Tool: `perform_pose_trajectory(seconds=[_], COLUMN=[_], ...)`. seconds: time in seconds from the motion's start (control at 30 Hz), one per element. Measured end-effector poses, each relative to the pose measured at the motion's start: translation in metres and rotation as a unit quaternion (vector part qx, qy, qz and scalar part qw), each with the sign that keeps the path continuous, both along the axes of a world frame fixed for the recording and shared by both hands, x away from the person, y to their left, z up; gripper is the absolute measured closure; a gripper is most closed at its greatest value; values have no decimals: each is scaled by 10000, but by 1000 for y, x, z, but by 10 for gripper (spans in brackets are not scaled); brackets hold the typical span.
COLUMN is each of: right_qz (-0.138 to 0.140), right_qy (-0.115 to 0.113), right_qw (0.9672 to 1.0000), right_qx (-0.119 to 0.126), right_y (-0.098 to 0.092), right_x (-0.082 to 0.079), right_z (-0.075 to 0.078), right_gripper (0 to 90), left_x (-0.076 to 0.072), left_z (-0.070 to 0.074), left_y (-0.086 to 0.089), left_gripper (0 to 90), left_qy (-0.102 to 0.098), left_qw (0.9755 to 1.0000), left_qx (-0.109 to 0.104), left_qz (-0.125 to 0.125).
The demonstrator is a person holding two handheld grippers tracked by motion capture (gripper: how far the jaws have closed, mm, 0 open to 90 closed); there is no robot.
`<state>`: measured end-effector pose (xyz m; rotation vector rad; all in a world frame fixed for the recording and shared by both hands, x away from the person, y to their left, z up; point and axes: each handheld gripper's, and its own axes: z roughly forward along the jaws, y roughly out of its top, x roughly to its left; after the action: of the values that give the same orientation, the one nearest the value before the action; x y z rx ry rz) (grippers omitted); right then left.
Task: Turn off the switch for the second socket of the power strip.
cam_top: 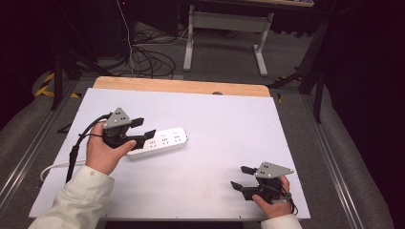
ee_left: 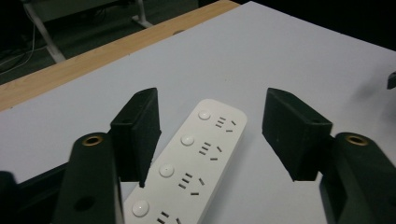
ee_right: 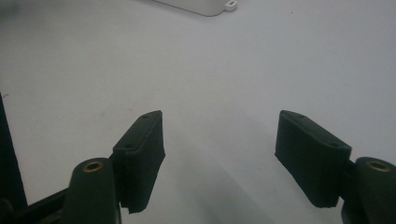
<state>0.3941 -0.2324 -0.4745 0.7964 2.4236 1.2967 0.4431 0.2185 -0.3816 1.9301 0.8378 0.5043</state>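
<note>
A: Where is the power strip [cam_top: 160, 141]?

B: It lies flat on the white board [cam_top: 229, 119], left of centre, sockets up, its cord [cam_top: 52, 167] trailing off the board's left edge.

A: And the left gripper [cam_top: 143, 128]?

B: It hangs over the strip's near end, jaws spread wide. In the left gripper view the strip [ee_left: 187, 163] runs between the two jaws (four round buttons show beside the sockets). Whether the jaws touch it I can't quite tell; they seem to be above it.

A: The right gripper [cam_top: 241, 177]?

B: Low at the board's right front corner, well apart from the strip, jaws also parted with bare board between them. Its own view catches the strip's end [ee_right: 205, 5] at the top edge.
</note>
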Motion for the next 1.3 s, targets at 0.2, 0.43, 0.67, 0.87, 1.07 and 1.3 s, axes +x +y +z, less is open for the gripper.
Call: perform_pose_trajectory(seconds=[0.2,0.43,0.67,0.87,1.07,1.3], right_qz=[12,34,53,63,69,71], right_qy=[-1,-4,-10,-8,-2,-2], right_qw=[10000,10000,9999,9999,9999,9999], right_qx=[23,67,90,103,83,88], right_y=[0,-1,-1,-1,0,0], right_x=[0,-1,-1,-1,-1,-1], right_z=[0,1,1,1,1,1], right_gripper=[328,327,326,326,326,326], left_x=[-15,-35,-49,-57,-63,-70], left_z=[7,5,-11,-28,-49,-69], left_y=[6,16,27,39,51,62], left_gripper=[264,221,176,134,118,107], left_qy=[-133,-249,-338,-380,-161,-130], left_qw=[9998,9990,9983,9979,9981,9983], left_qx=[-38,-163,-176,-193,-276,-279], left_qz=[-160,-342,-442,-483,-518,-497])
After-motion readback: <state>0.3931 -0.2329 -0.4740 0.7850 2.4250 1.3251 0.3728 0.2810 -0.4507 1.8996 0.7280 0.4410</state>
